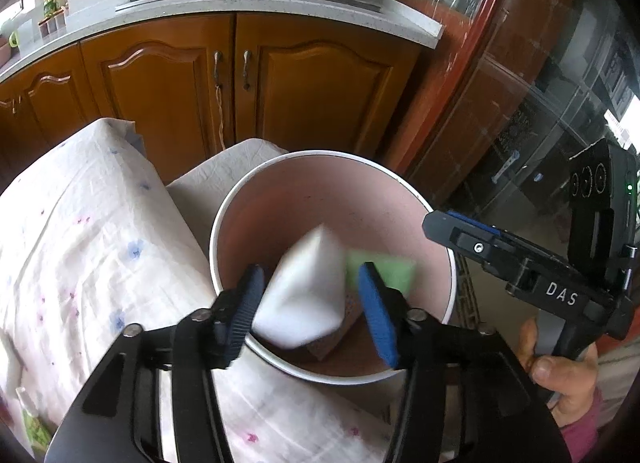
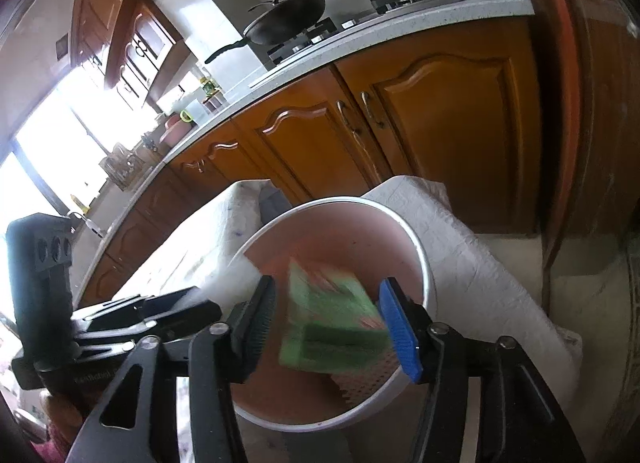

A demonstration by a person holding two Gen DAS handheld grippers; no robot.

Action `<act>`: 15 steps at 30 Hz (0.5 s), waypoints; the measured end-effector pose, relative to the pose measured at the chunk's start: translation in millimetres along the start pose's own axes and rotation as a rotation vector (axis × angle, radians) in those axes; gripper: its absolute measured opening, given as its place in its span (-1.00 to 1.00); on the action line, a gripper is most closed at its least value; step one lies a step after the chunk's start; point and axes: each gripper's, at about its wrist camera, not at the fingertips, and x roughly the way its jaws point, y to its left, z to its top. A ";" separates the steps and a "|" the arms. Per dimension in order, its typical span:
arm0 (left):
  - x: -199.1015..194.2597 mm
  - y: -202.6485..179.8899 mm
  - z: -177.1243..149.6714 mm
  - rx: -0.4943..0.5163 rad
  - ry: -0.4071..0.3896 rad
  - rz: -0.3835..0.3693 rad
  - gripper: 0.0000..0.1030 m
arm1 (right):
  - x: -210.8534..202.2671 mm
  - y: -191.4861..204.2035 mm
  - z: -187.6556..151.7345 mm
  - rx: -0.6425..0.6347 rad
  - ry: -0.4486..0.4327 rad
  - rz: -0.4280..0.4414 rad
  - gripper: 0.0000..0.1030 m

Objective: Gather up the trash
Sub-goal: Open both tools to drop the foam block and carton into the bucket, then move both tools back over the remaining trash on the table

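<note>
Bin (image 1: pixel 224 223): holds white packet (image 1: pixel 308 291) and green packet (image 2: pixel 332 315), both blurred
Left gripper (image 1: pixel 312 307): above bin, jaws apart
Right gripper (image 2: pixel 332 323): above bin, jaws apart
Left: cannot tell

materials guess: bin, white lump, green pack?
Bin: likely plastic, matte pink inside with a smooth white rim.
White lump: looks like soft foam or wadded tissue, matte with rounded edges; motion blur leaves it open.
Green pack: probably printed glossy film or thin card, also blurred.
</note>
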 end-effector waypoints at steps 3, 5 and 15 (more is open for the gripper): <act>-4.9 2.5 -2.4 -0.009 -0.009 -0.002 0.15 | -4.3 0.5 -0.4 -0.002 -0.018 -0.008 0.27; -8.7 4.2 -4.4 -0.018 -0.014 -0.007 0.15 | -8.7 0.3 -1.2 0.005 -0.030 -0.004 0.30; -45.3 26.6 -32.3 -0.098 -0.088 0.030 0.25 | -34.5 12.1 -13.9 0.041 -0.110 0.031 0.74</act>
